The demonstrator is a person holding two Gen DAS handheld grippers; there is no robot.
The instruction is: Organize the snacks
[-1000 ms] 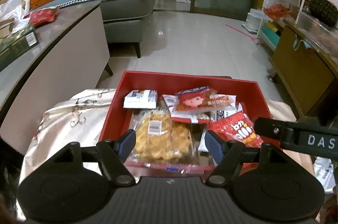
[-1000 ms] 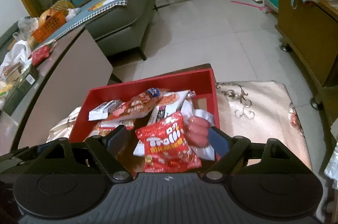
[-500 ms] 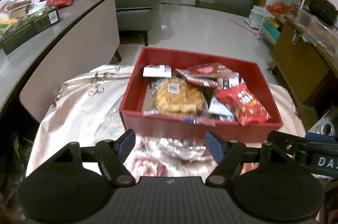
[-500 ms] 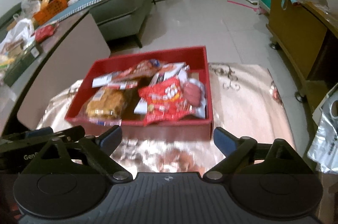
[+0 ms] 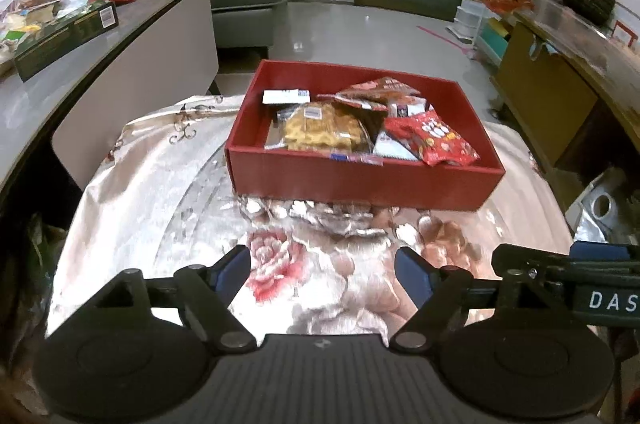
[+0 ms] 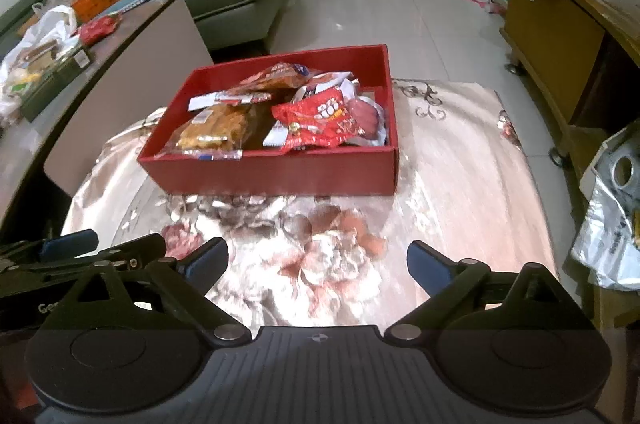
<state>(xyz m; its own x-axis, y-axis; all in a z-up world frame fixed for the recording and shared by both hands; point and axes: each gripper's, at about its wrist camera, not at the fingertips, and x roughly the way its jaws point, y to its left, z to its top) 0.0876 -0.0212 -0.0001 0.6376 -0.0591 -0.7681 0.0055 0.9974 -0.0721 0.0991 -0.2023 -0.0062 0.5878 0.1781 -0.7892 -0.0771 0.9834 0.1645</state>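
The red box (image 5: pixel 360 180) sits on the flowered tablecloth (image 5: pixel 160 184), and everything worth noting lies inside it. All the snacks I can see on this table are gathered within its walls. A clear pack of golden biscuits (image 5: pixel 324 130) lies flat against the near wall, toward the box's left half. A red snack bag (image 5: pixel 434 140) rests in the near right part, leaning a little over a white-edged packet beneath it. A small white packet (image 5: pixel 286 97) lies near the far left corner, and a reddish pouch (image 5: pixel 380 90) lies toward the far wall. From my right-hand view, a pink sausage pack (image 6: pixel 362 116) is tucked against the box's right wall, just beside the red bag.

My left gripper (image 5: pixel 322 272) hangs short of the box's near wall, over the cloth, jaws spread wide with nothing between them. My right gripper (image 6: pixel 318 260) hangs likewise on the near side, jaws wide and empty. I judge both are held back because the sorting looks finished: the packets lie loose but contained, none hanging past the rim, and I see no snack left on the cloth around the box.
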